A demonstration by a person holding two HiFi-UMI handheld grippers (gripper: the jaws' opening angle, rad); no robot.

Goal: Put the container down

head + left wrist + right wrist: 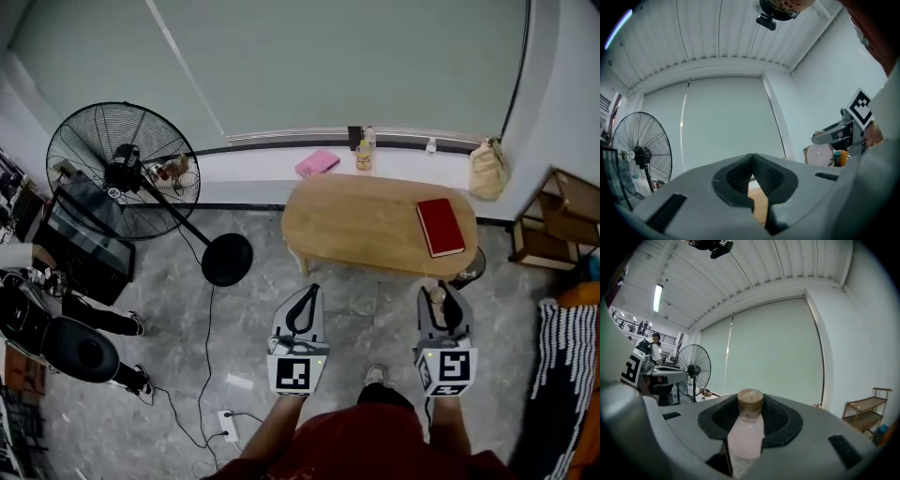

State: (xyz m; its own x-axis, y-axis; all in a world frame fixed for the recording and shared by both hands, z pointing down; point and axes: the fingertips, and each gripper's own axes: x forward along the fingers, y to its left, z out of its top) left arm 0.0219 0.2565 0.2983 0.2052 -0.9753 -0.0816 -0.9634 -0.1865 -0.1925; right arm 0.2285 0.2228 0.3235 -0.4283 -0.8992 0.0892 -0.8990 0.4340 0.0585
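Observation:
My right gripper (pixel 442 292) is shut on a small pale pink bottle (pixel 746 432) with a brown cap, held upright between the jaws. In the head view its cap (pixel 437 294) shows at the jaw tips. My left gripper (pixel 302 294) is beside it at the same height, shut with nothing in it. In the left gripper view the left gripper (pixel 751 160) has its pads meeting, and the bottle (pixel 820 154) shows at the far right. Both grippers hang over grey floor, short of the oval wooden table (pixel 366 220).
A red book (pixel 440 226) lies on the table's right part. Behind it a sill carries a pink item (pixel 317 163) and small bottles (pixel 363 150). A standing fan (pixel 122 169) is at the left, a wooden shelf (pixel 553 225) at the right, a power strip (pixel 228 424) on the floor.

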